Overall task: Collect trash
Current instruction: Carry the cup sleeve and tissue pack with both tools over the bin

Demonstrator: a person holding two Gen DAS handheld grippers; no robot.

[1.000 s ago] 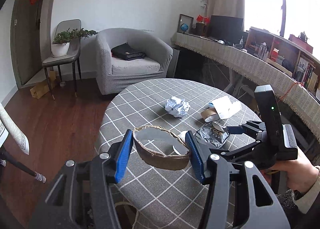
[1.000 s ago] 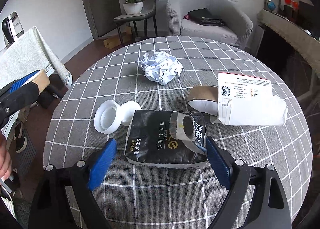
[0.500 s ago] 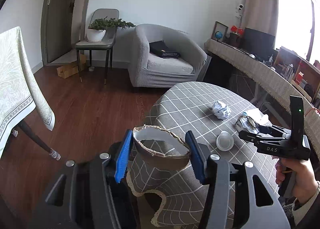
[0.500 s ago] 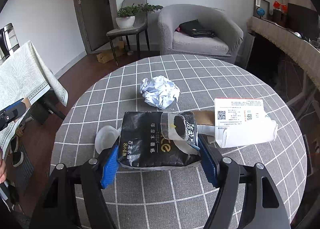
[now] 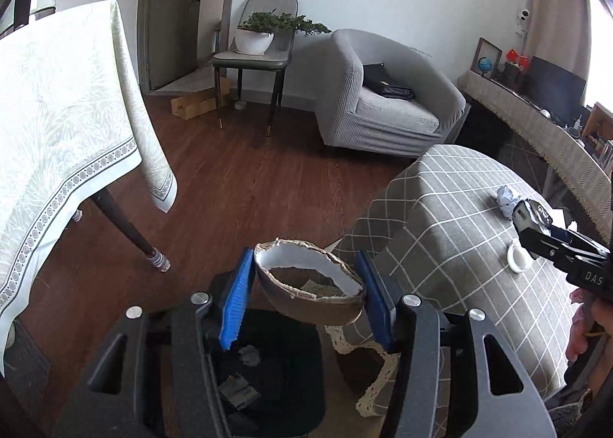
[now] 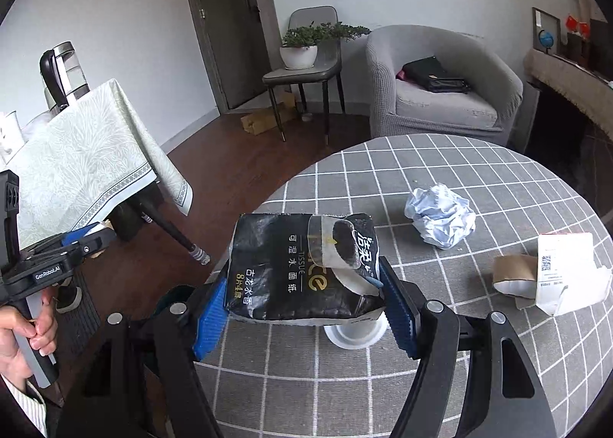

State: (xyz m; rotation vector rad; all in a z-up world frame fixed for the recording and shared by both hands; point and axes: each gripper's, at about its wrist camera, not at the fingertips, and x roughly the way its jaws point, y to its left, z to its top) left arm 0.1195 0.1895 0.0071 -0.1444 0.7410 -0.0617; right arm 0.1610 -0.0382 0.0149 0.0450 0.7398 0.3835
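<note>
My left gripper (image 5: 308, 298) is shut on a torn brown paper cup (image 5: 310, 294) and holds it above a black trash bin (image 5: 279, 373) on the floor beside the round table. My right gripper (image 6: 306, 304) is shut on a black tissue packet (image 6: 302, 265) and holds it lifted above the checked tablecloth (image 6: 440, 361). On the table lie a crumpled paper ball (image 6: 440, 219), a white lid (image 6: 354, 332), a brown cup piece (image 6: 513, 273) and a white paper box (image 6: 567, 273).
A second table with a pale cloth (image 5: 65, 131) stands to the left, its leg (image 5: 130, 235) near the bin. A grey armchair (image 5: 387, 93) and a chair with a potted plant (image 5: 260, 40) stand at the back on the wood floor.
My left gripper swung left off the table with the cup, to above the bin. My right gripper shut on the tissue packet, lifted it and moved left.
</note>
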